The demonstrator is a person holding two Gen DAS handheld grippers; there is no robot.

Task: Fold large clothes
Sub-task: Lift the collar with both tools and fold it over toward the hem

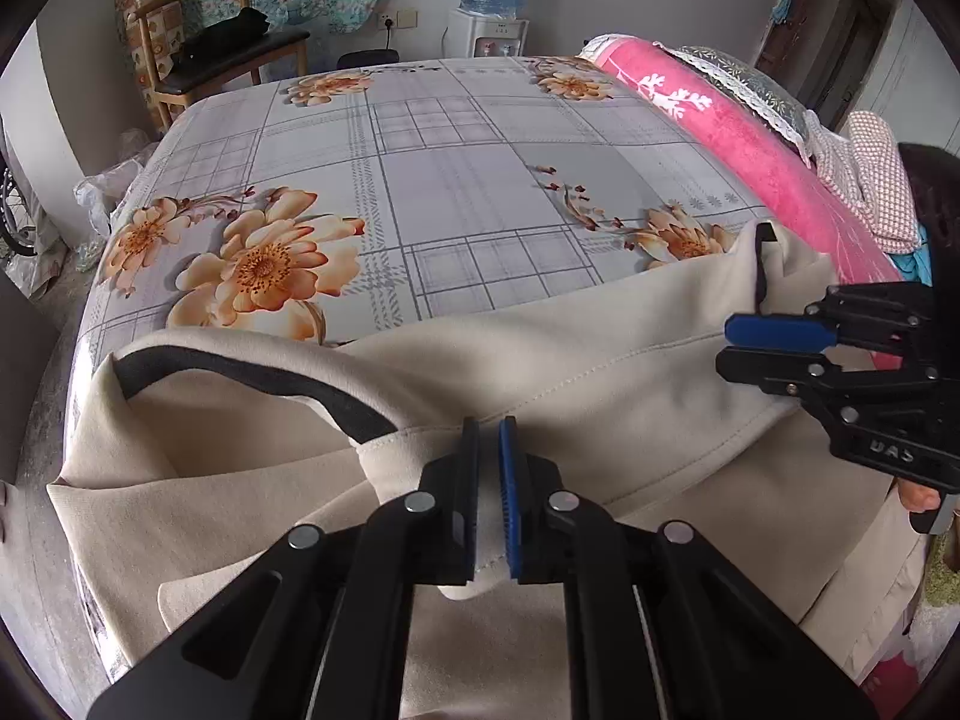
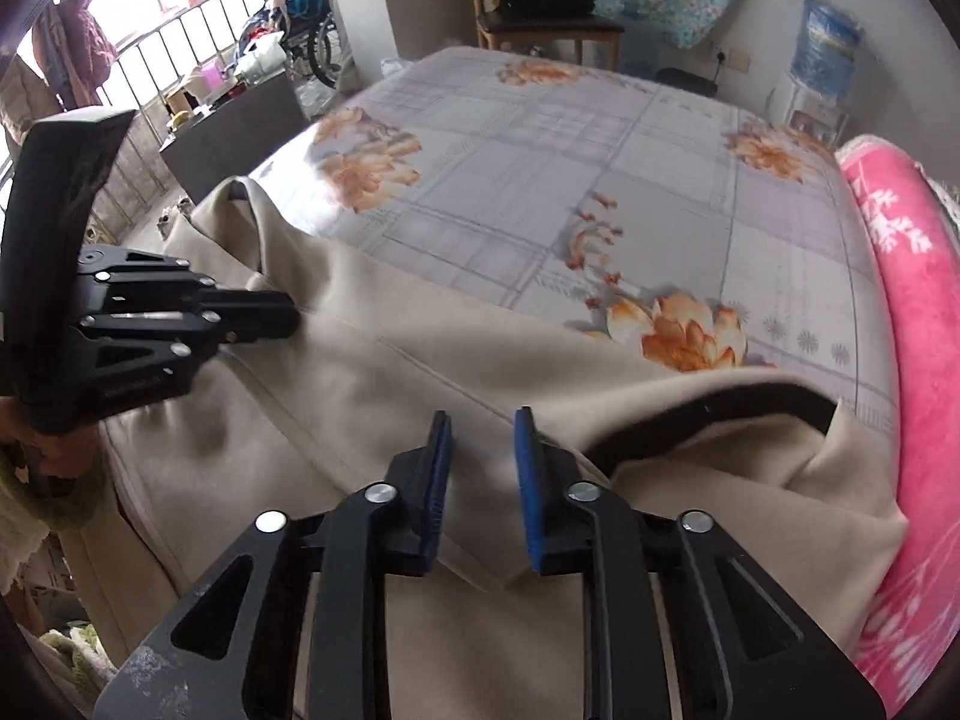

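Spreading across most of both views, the bed's floral sheet (image 1: 456, 180) is lying bare from the centre up to 12 o'clock, with a pink blanket (image 1: 750, 144) bunching along its edge at 2 o'clock. The beige garment (image 1: 600, 330) is draping over the near edge of the bed, filling the lower half of each view and hanging down toward the person.

The left gripper (image 1: 489, 480) is clamping a raised fold of the beige cloth between its pads at 6 o'clock, probably to hold that spot while the rest is being pulled flat. The right gripper (image 2: 478, 480) is hovering over the cloth with its jaws standing a little apart. No fabric appears to be pinched between them, so it is likely lining up a second grip.

The garment's long axis is running from 9 o'clock to 3 o'clock along the bed edge. Its dark trim (image 1: 252, 372) is curling open at 9 o'clock in the left wrist view. Which end is the collar is unclear.
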